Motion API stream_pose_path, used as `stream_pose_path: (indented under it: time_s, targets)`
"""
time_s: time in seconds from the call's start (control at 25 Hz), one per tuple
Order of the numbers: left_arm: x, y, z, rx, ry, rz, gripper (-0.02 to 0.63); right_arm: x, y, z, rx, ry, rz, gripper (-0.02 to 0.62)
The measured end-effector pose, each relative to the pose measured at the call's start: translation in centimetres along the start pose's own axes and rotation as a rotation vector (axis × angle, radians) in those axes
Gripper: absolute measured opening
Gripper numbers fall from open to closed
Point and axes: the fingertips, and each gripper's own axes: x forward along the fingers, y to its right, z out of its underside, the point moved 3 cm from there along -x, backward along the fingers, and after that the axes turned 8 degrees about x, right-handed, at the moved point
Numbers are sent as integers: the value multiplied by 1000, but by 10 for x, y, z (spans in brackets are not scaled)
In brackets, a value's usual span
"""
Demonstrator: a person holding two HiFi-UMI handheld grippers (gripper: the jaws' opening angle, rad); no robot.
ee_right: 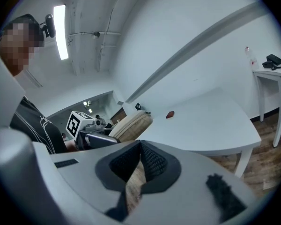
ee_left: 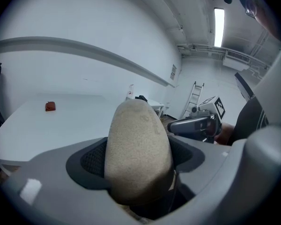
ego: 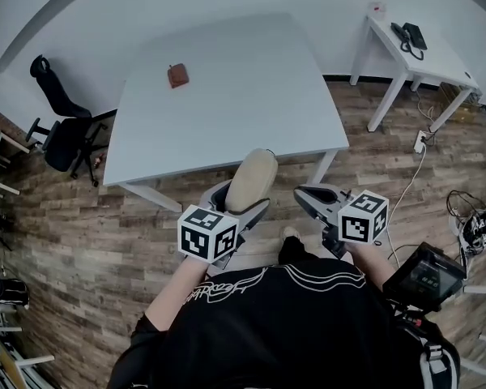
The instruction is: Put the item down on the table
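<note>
My left gripper (ego: pixel 241 199) is shut on a beige, egg-shaped item (ego: pixel 252 177), whose rounded end sticks up past the jaws. In the left gripper view the item (ee_left: pixel 138 144) fills the space between the dark pads of that gripper (ee_left: pixel 138 165). It hangs over the wooden floor, just short of the near edge of the white table (ego: pixel 227 112). My right gripper (ego: pixel 317 199) is beside it on the right with nothing in it. In its own view the right gripper (ee_right: pixel 139 159) has its pads meeting.
A small red-brown object (ego: pixel 177 75) lies at the far left of the table. A black office chair (ego: pixel 61 128) stands to the table's left. To the right is a white side table (ego: pixel 437 59) with a phone, and cables (ego: pixel 474 221) lie on the floor.
</note>
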Motion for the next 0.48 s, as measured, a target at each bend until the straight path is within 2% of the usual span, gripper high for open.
stream_pose_path:
  time_s: [0.48]
  targets:
    - [86, -88, -38, -8, -9, -63, 393, 54, 93, -60, 21, -50, -30, 9]
